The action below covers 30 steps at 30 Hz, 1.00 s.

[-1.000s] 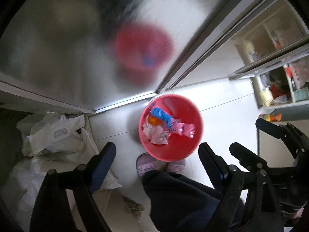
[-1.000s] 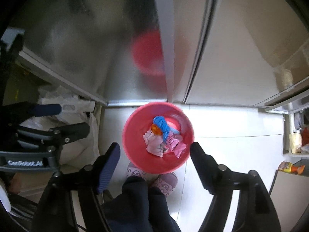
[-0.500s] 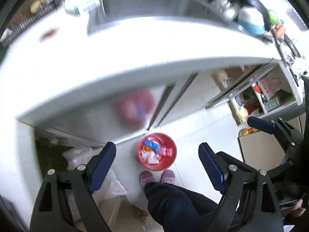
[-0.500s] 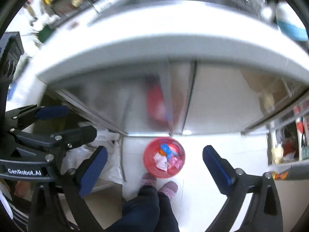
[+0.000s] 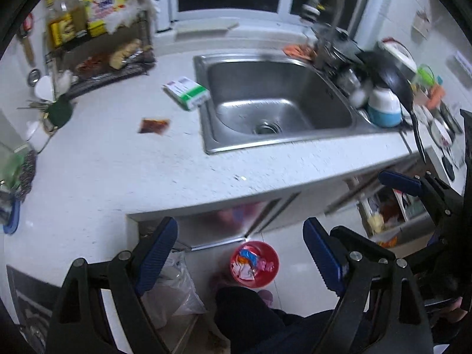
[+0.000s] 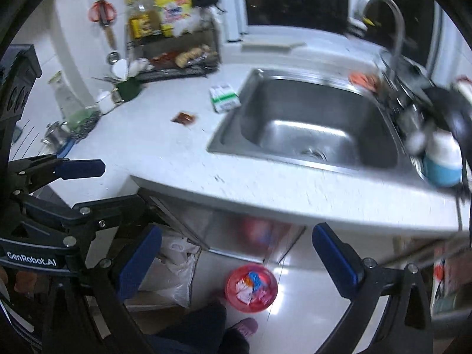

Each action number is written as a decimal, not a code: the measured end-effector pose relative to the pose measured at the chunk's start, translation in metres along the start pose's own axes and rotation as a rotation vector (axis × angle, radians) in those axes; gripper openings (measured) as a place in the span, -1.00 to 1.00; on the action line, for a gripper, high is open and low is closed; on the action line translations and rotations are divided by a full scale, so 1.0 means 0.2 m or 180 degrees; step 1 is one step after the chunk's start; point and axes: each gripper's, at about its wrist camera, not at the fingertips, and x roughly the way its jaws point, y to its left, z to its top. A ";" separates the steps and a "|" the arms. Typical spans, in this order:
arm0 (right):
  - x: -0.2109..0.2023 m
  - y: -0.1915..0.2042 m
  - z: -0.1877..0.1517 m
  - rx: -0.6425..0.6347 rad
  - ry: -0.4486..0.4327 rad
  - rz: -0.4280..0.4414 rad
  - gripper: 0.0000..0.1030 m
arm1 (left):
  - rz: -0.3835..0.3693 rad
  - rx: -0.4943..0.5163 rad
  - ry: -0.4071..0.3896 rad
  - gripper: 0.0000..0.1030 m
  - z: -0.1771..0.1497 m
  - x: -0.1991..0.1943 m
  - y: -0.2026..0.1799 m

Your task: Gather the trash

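A red bin [image 5: 255, 262] [image 6: 251, 287] stands on the floor by the cabinet, with crumpled wrappers in it. My left gripper [image 5: 237, 228] hangs open and empty high above it. My right gripper [image 6: 236, 233] is open wide too, with nothing between its fingers. On the white counter [image 5: 118, 177] lie a dark red sachet [image 5: 154, 125] [image 6: 184, 117] and a green-and-white box [image 5: 188, 93] [image 6: 224, 97] beside the sink. Both grippers are well short of these, above the counter's front edge.
A steel sink [image 5: 280, 106] with a tap fills the counter's right half; pots and a blue-and-white jar [image 5: 383, 109] crowd its right side. A rack with bottles [image 5: 94, 29] stands at the back left. A white plastic bag [image 5: 174, 283] and the person's slippered feet are by the bin.
Both grippers have risen from close above the bin to above the counter, so the sink and counter top came into view. The right jaws have spread wider.
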 end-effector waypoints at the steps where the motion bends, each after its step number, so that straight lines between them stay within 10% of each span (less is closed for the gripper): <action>1: 0.00 0.02 0.03 -0.0060 -0.0018 0.0025 0.99 | 0.0028 -0.0036 -0.0031 0.67 0.02 -0.01 0.03; 15: 0.34 0.21 0.52 -0.0598 -0.0025 0.0263 0.99 | 0.0324 -0.0234 -0.0170 0.68 0.37 0.08 0.50; 30: 0.90 0.46 0.94 -0.0978 0.0497 0.0352 0.99 | 0.0344 -0.0655 0.0295 0.73 0.60 0.53 1.15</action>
